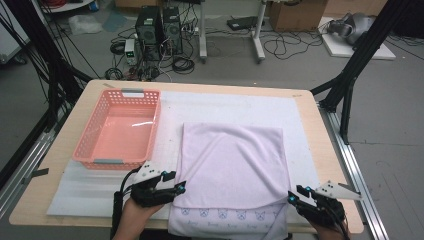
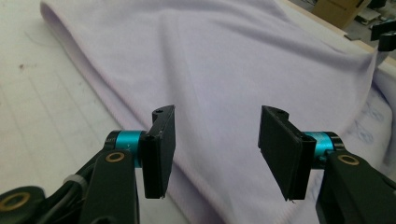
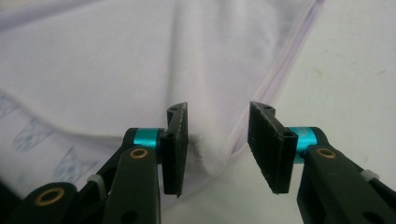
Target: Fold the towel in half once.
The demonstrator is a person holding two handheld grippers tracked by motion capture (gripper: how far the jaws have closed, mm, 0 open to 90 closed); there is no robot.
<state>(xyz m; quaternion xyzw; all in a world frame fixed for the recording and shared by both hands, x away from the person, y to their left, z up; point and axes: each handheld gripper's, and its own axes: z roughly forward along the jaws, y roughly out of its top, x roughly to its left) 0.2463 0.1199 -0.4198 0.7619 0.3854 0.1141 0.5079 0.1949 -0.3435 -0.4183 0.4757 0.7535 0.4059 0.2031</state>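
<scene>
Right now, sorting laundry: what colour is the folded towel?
Pale lilac towel, printed border; clearest in the high view.

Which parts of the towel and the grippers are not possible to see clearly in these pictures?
- Towel: in the high view its near edge is cut off by the bottom edge of the picture.
- Towel's printed figures: too small in the high view, blurred in the right gripper view.
- Right gripper: the bottom edge of the high view cuts its body.
- Left gripper: the jaw gap is too small there; the left gripper view shows it open.

Basket [image 1: 118,131] left of towel [image 1: 232,162], both on mat [image 1: 300,130]
</scene>
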